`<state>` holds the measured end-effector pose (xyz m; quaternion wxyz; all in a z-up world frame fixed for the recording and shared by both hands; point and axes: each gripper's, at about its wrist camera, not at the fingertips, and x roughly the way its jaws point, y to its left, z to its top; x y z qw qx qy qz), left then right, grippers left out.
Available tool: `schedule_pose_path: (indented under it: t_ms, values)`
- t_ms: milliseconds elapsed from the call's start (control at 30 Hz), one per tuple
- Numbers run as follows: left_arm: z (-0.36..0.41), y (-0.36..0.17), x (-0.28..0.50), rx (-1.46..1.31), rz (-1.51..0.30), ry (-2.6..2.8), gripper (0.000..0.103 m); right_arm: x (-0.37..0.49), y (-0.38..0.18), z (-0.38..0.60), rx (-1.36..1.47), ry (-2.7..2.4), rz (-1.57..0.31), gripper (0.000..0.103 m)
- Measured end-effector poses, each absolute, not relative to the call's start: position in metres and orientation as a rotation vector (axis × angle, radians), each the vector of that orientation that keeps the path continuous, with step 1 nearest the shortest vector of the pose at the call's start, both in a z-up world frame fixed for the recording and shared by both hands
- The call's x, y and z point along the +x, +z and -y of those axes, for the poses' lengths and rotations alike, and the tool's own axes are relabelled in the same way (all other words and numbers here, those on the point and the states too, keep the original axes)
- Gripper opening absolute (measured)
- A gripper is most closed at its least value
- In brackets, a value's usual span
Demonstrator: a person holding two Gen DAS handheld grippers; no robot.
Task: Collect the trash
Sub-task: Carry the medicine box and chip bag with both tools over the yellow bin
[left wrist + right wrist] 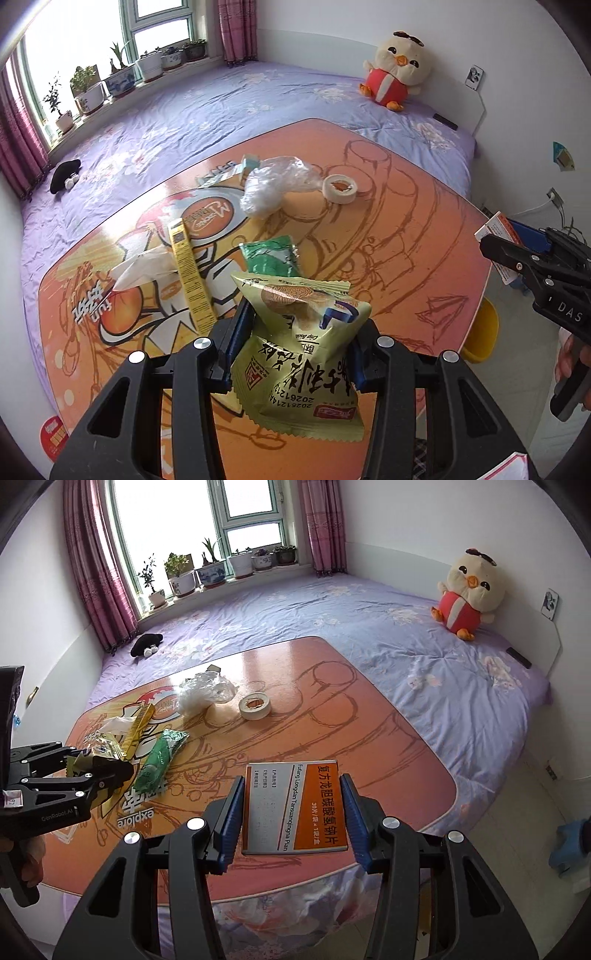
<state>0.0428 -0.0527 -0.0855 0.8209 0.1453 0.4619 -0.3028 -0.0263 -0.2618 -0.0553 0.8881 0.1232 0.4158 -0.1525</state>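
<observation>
Left hand-held gripper [295, 332]: mine, closed on a pale green snack bag [299, 354], which stands crumpled between the blue pads above the near part of the surface [424, 229]. Right hand-held gripper [293, 812]: mine, clamped on a flat orange-and-grey medicine box [295, 808], held level over the near right edge of the surface, one pad against each long side. Surface: orange, printed with cartoon drawings, set on a bed [221, 103] with a purple flowered sheet. Items lying on it: a dark green wrapper [271, 256] just beyond the snack bag; a long yellow box [190, 277] to its left, touching a crumpled white tissue [142, 267]; a clear plastic bag [273, 184] farther back, near the middle; a white tape roll [340, 187] just right of the plastic bag; a small carton [249, 164] behind the plastic bag, partly hidden. Elsewhere: a yellow bin [480, 332] on the floor below the right edge of the surface; a chick plush toy [397, 70] against the headboard; potted plants [118, 74] on the windowsill.
</observation>
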Motion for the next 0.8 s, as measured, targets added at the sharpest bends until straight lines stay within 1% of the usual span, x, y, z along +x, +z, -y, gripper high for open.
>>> schedule_pose_path:
  t_ms: [233,433,567,800]
  values:
    - [0.14,-0.075,-0.006,0.416,-0.947,-0.83,0.044,-0.106,-0.044,0.31,0.328,-0.472,-0.815,0.051]
    - [0.213,-0.075,-0.065,0.51,-0.926,-1.0,0.044,-0.186,-0.052,0.354,0.387,-0.599,-0.811,0.051]
    - [0.259,-0.087,-0.106,0.577,-0.927,-1.104,0.044,-0.239,-0.065,0.382,0.427,-0.678,-0.824,0.051]
    - [0.335,-0.127,-0.157,0.692,-0.957,-1.234,0.044,-0.317,-0.098,0.422,0.501,-0.781,-0.846,0.051]
